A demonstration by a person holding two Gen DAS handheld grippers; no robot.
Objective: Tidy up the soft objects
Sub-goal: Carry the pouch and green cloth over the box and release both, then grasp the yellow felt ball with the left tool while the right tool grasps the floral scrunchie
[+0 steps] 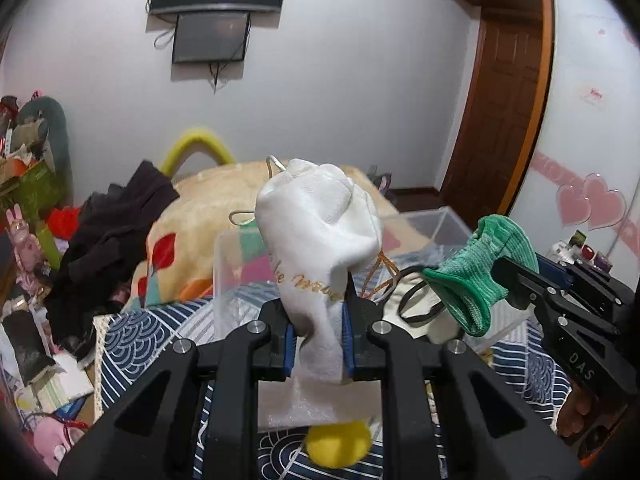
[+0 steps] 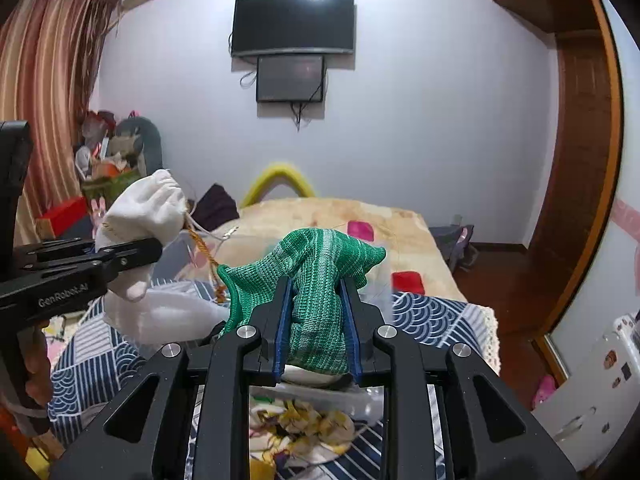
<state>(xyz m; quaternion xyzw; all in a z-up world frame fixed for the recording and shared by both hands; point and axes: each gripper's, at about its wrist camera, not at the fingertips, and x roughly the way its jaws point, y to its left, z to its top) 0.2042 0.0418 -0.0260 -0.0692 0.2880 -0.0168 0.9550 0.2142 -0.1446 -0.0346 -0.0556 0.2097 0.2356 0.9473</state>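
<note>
My left gripper (image 1: 318,336) is shut on a white drawstring pouch (image 1: 320,232) with gold lettering and an orange cord, held up above the bed. The pouch also shows in the right wrist view (image 2: 148,212). My right gripper (image 2: 316,320) is shut on a green knitted sock (image 2: 320,276); in the left wrist view the sock (image 1: 476,280) hangs at the right. Both are held above a clear plastic box (image 1: 440,220) that holds white cloth with a black band (image 1: 416,304).
A bed with a blue patterned cover (image 1: 136,336) and a beige blanket (image 1: 224,192). Dark clothes (image 1: 108,248) are piled at the left. A yellow soft ball (image 1: 338,444) lies below my left gripper. A patterned cloth (image 2: 304,424) lies below my right gripper. A wooden door (image 1: 508,112) stands at the right.
</note>
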